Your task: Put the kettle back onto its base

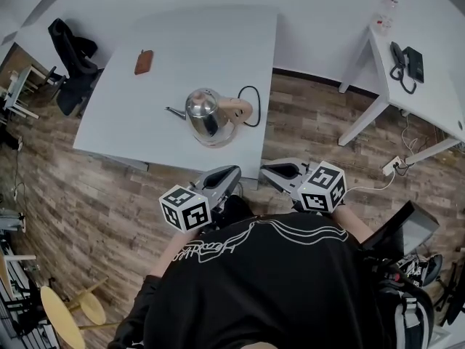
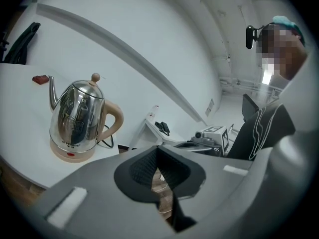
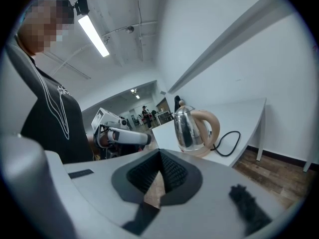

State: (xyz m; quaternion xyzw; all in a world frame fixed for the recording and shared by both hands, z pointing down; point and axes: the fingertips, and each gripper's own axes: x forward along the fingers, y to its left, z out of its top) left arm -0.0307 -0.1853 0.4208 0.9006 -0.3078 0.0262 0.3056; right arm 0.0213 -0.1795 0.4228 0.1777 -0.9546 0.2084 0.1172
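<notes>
A shiny steel kettle (image 1: pixel 205 113) with a beige handle stands upright on its round beige base (image 1: pixel 212 141) near the front of the white table (image 1: pixel 145 115). In the left gripper view the kettle (image 2: pixel 77 114) is at the left, on the base (image 2: pixel 70 154). In the right gripper view the kettle (image 3: pixel 191 127) is ahead at centre right. My left gripper (image 1: pixel 235 173) and right gripper (image 1: pixel 264 170) hang close to the person's body, off the table's front edge, tips turned toward each other. Both are shut and empty, with the pads pressed together in the left gripper (image 2: pixel 158 151) and the right gripper (image 3: pixel 160 156).
A black power cord (image 1: pixel 254 105) loops from the base toward the table's right edge. A small brown pouch (image 1: pixel 144 61) lies at the far left of the table. At the right stands a second white desk (image 1: pixel 429 100) with a black phone (image 1: pixel 405 62). A black office chair (image 1: pixel 73 64) is at the left.
</notes>
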